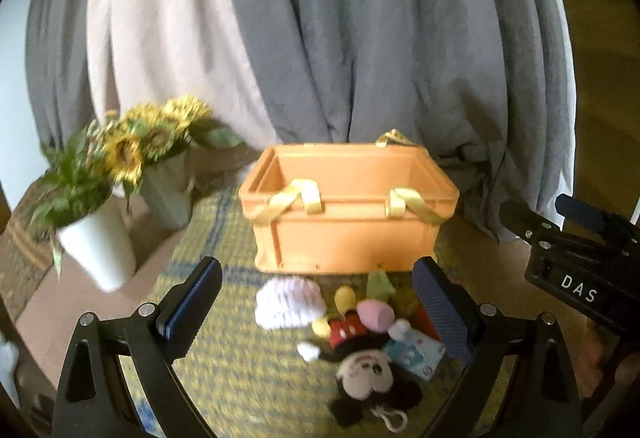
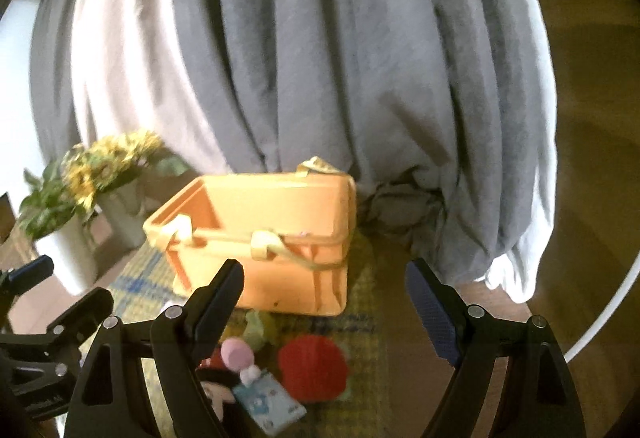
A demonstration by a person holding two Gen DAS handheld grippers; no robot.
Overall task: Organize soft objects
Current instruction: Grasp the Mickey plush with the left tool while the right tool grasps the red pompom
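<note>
An orange basket (image 1: 348, 234) with yellow handles stands on a woven mat, also in the right wrist view (image 2: 280, 274). In front of it lie soft toys: a white knitted piece (image 1: 288, 302), a Mickey Mouse plush (image 1: 360, 370), a pink ball (image 1: 374, 314), a green toy (image 1: 380, 286), a light blue pouch (image 1: 416, 354) and a red knitted piece (image 2: 312, 368). My left gripper (image 1: 320, 302) is open and empty above the toys. My right gripper (image 2: 324, 302) is open and empty, hovering over the red piece; its body (image 1: 580, 262) shows at the right in the left wrist view.
Two white pots with sunflowers (image 1: 132, 146) and green leaves (image 1: 68, 190) stand left of the basket. Grey and white bedding (image 1: 360, 38) hangs behind. The yellow-blue mat (image 1: 224, 358) lies on a wooden floor (image 2: 592, 198).
</note>
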